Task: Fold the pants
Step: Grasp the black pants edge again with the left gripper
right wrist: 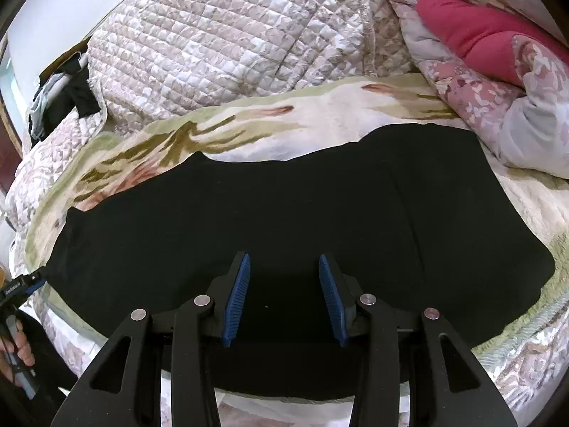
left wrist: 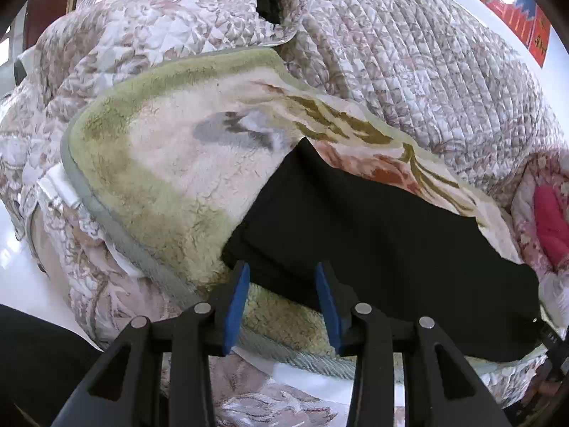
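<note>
The black pants (right wrist: 284,220) lie spread flat in a long band across a fleece blanket (right wrist: 320,124) on the bed, directly ahead of and beneath the right hand-held gripper (right wrist: 284,267), whose blue-padded jaws stand partly apart over the dark cloth with nothing pinched between them. Out at the left end of the pants, seen from that gripper, the left hand-held gripper (right wrist: 33,281) reaches the edge of the fabric, a hand (right wrist: 17,348) on its handle. In the left wrist view the left hand-held gripper (left wrist: 282,274) hovers at the near corner of the pants (left wrist: 373,235), its jaws likewise partly open and empty; whether the pads touch the cloth cannot be told. To that gripper's left the blanket (left wrist: 160,163) shows its green border and pale pile. Beyond the blanket, farther from both grippers, lies a quilted floral bedspread (right wrist: 231,42), and off to the right gripper's right sits a bunched pink floral comforter (right wrist: 498,71) with a bright pink lining.
</note>
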Action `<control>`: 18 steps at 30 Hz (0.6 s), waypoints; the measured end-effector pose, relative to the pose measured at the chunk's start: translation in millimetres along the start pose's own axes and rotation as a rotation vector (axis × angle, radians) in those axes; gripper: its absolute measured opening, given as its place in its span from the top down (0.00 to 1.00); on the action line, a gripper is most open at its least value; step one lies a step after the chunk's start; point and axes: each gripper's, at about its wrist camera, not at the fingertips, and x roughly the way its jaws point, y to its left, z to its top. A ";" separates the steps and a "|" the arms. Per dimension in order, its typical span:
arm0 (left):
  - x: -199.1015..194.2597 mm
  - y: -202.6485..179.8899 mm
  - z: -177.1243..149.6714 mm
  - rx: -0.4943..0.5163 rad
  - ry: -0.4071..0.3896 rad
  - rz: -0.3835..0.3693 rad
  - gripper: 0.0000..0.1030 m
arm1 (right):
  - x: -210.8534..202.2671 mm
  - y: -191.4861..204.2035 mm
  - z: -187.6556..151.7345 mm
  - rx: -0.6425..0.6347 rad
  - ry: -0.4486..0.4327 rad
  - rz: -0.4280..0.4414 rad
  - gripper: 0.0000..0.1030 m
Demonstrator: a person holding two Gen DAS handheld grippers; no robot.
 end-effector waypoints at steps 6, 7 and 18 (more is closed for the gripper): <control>5.4 7.9 4.4 -0.062 0.011 -0.047 0.60 | 1.5 0.1 -0.4 0.009 0.004 0.004 0.60; 6.1 8.0 6.0 -0.066 0.010 -0.050 0.60 | 1.7 0.4 -0.4 0.011 0.004 0.005 0.60; 8.7 3.7 16.5 -0.077 -0.015 -0.035 0.65 | 1.7 -1.4 -0.5 0.020 0.003 0.006 0.60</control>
